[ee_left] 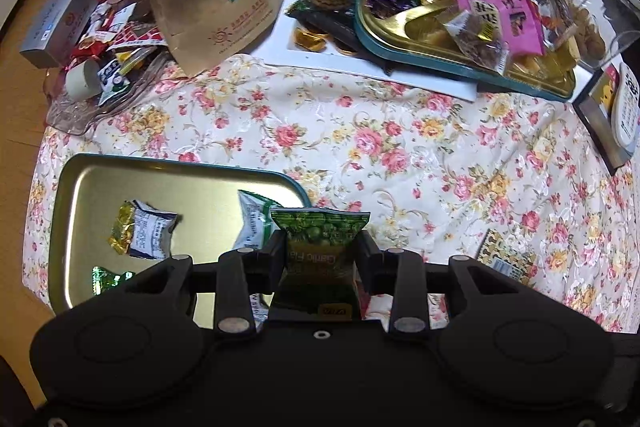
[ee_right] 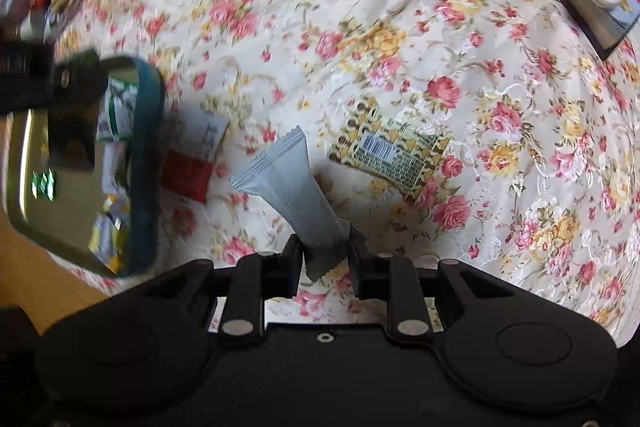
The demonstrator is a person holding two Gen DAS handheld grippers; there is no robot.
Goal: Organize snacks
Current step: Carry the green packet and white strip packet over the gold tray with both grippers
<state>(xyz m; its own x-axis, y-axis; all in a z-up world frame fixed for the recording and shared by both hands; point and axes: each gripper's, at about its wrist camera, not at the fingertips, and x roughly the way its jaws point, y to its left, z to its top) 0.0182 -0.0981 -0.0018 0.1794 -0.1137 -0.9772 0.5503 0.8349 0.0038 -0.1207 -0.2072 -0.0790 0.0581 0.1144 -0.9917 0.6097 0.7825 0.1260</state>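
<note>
A floral cloth (ee_left: 360, 131) covers the tabletop, with a crowded snack tray (ee_left: 460, 63) at the far side and a gold tray (ee_left: 80, 195) near the left edge. The left tongs (ee_left: 320, 251) are clamped on a green snack packet (ee_left: 320, 247), held just beside the gold tray's right rim. The right tongs (ee_right: 326, 255) are clamped on the lower end of a grey packet (ee_right: 280, 183), raised above the cloth near a yellow packet (ee_right: 384, 147). Risk: the grey packet is gripped at one end only and may swing or slip out. Releasing the green packet here may drop it on the rim.
</note>
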